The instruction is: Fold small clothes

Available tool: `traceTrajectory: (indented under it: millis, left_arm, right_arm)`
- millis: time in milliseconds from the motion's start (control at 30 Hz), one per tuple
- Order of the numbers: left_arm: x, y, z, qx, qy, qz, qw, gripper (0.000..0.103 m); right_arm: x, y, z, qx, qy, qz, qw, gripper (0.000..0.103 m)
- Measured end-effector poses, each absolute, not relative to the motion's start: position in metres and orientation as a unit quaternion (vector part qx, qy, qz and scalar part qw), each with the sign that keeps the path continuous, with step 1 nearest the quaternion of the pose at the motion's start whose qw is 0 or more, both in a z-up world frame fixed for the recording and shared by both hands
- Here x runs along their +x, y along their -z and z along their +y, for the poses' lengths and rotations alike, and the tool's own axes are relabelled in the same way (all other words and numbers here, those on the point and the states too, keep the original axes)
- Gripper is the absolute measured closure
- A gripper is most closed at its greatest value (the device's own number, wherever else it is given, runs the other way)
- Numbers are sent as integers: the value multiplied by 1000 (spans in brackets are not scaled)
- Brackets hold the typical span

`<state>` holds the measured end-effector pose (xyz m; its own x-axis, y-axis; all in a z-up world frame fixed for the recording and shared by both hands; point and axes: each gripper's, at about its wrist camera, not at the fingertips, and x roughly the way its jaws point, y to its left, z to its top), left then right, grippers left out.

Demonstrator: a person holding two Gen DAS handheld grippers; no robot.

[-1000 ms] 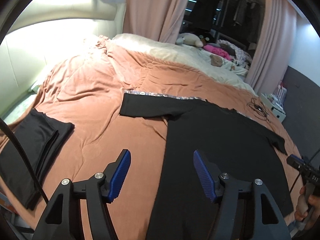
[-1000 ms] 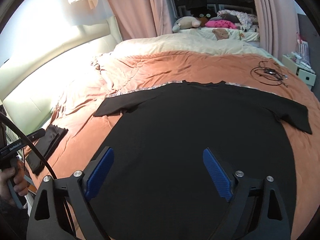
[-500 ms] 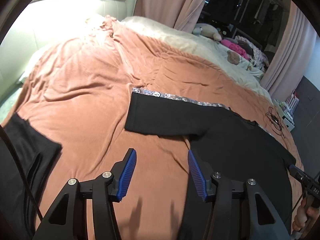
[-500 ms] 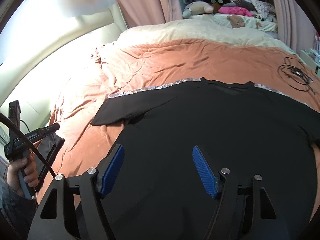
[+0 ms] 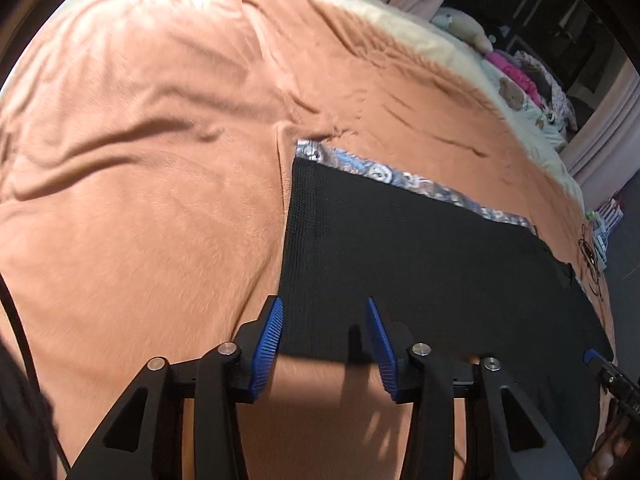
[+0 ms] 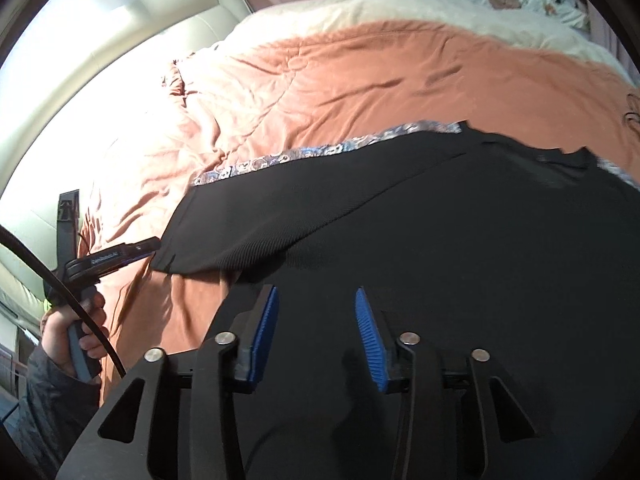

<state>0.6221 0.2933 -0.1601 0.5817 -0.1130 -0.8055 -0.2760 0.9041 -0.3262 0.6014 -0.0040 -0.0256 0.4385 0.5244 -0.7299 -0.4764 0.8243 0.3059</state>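
A black T-shirt (image 6: 460, 216) lies spread flat on the orange-brown blanket (image 5: 160, 220). Its left sleeve (image 5: 400, 248) stretches out straight ahead in the left wrist view. My left gripper (image 5: 325, 314) hovers low over the sleeve's near corner, with the hem edge lying between its blue pads (image 5: 272, 332). Its jaws are closing, and the pads stand apart from the cloth. My right gripper (image 6: 316, 306) hangs over the shirt's body just below the armpit. Its jaws are closing too, with flat black fabric beneath them and nothing pinched. In the right wrist view the left gripper (image 6: 120, 256) points at the sleeve's end.
A patterned strip (image 5: 400, 178) shows along the shirt's far edge. Beyond lie a cream duvet (image 6: 400, 4), stuffed toys (image 5: 464, 26) and pink clothes (image 5: 516, 74). A tangled black cable (image 5: 590, 256) rests on the blanket at the right. A padded headboard (image 6: 120, 52) runs along the left.
Both grippers have travelled forward and down toward the shirt's left sleeve, which now fills the views. Both pairs of jaws have narrowed. The folded black garment has slipped out of the left view.
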Motion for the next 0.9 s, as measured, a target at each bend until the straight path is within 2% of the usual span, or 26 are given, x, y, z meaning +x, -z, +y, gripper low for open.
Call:
traceTrajectory:
  millis: [67, 167, 233, 300, 633, 800, 867, 900]
  left_arm:
    - [634, 167, 296, -214, -46, 462, 860, 62]
    - [649, 175, 299, -220, -37, 471, 854, 75]
    - [657, 175, 299, -218, -36, 474, 853, 93]
    - [661, 172, 301, -218, -38, 476, 851, 102]
    - [673, 126, 288, -183, -29, 448, 874, 103]
    - [678, 119, 285, -156, -43, 455, 876, 103]
    - [679, 128, 294, -169, -53, 465, 868, 100]
    - [680, 134, 299, -183, -53, 471, 861, 92]
  right_arm:
    - [619, 33, 9, 32, -295, 448, 843, 70]
    - [642, 44, 32, 33, -297, 456, 838, 75]
    - [653, 52, 44, 36, -298, 463, 834, 79]
    - [664, 59, 57, 40, -300, 471, 829, 83]
    - [697, 104, 89, 82, -297, 509, 804, 84]
    - [698, 103, 87, 91, -300, 511, 800, 84]
    - [696, 101, 83, 91, -302, 511, 799, 84]
    - [695, 99, 81, 93, -302, 510, 800, 84]
